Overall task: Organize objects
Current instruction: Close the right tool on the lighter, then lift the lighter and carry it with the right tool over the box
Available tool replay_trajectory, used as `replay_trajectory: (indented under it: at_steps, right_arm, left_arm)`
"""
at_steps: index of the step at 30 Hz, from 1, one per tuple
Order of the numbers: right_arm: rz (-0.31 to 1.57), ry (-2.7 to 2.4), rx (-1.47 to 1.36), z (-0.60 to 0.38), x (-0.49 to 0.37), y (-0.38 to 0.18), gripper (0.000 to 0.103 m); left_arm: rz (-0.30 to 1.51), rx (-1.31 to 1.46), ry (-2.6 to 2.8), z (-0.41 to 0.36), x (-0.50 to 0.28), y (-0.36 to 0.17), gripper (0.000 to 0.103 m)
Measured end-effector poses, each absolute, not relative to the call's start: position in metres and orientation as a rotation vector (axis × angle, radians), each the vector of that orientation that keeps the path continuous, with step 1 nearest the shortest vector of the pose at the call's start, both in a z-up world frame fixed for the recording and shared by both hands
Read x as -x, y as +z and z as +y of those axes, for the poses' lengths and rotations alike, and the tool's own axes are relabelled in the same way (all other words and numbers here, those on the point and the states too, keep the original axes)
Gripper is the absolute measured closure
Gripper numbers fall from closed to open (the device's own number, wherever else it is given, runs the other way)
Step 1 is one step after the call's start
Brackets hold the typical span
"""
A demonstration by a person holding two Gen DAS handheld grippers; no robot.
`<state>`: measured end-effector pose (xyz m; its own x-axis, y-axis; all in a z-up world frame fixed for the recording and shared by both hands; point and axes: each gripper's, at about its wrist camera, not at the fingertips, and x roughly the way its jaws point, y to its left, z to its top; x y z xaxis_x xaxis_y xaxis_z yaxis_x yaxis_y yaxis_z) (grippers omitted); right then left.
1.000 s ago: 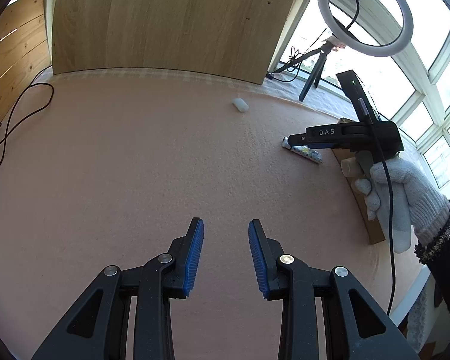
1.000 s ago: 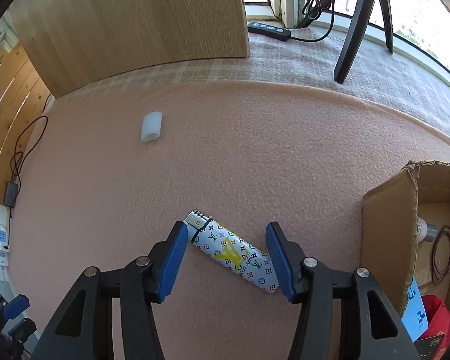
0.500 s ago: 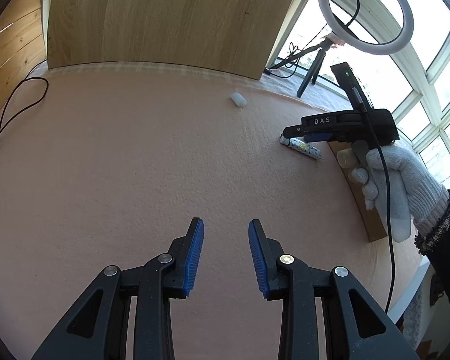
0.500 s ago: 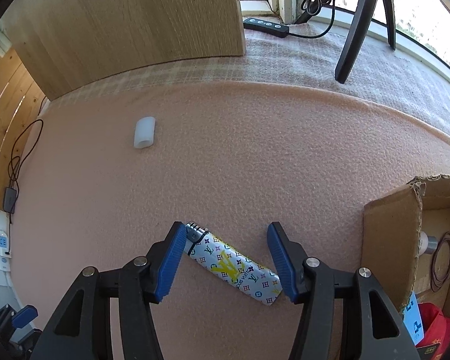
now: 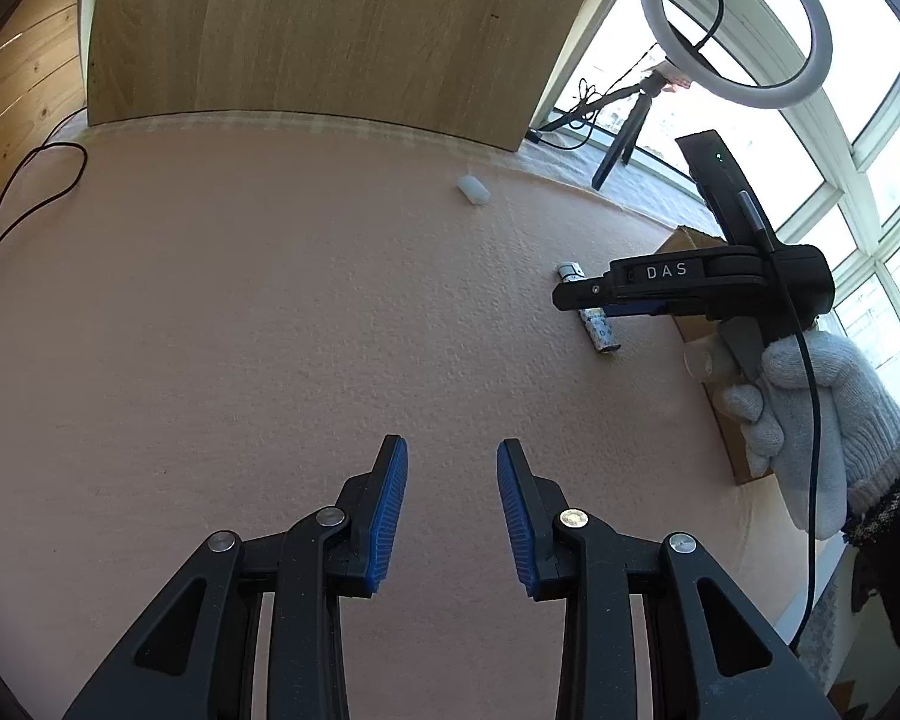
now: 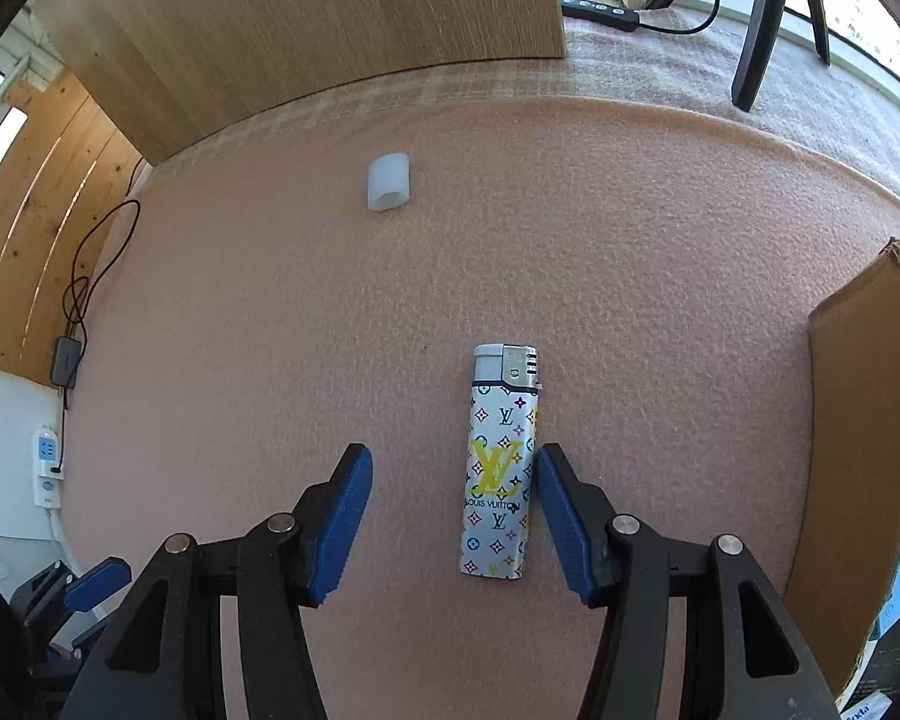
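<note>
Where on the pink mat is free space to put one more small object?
Free: the wide mat between the black cable, white cap and left hand-held gripper. Crowded: beside the cardboard box, where the open right hand-held gripper straddles the lighter.

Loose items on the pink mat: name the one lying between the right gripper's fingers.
The patterned lighter, lying flat between the open right gripper's fingers, close to one pad. The small white cap lies farther off, near the wooden panel.
</note>
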<state>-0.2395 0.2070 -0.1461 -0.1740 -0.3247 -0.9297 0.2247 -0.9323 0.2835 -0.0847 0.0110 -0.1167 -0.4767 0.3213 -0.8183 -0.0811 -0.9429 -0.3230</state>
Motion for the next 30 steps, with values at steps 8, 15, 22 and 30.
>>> replay_trajectory:
  at_steps: [8,15,22,30]
  right_arm:
    - [-0.020,-2.252,-1.699,0.196,0.233,-0.146,0.054]
    - [-0.074,-2.281,-1.698,0.211,0.236,-0.147,0.068]
    - [-0.004,-2.302,-1.683,0.211,0.228,-0.147,0.079]
    - [0.023,-2.298,-1.663,0.210,0.218,-0.148,0.082]
  left_arm:
    - [-0.349,1.455,2.467,0.020,0.090,-0.122,0.069]
    - [-0.327,1.440,2.431,0.040,0.109,-0.125,0.069]
    - [-0.286,1.447,2.380,0.070,0.114,-0.132,0.069]
    - [-0.287,1.454,2.379,0.075,0.111,-0.133,0.069]
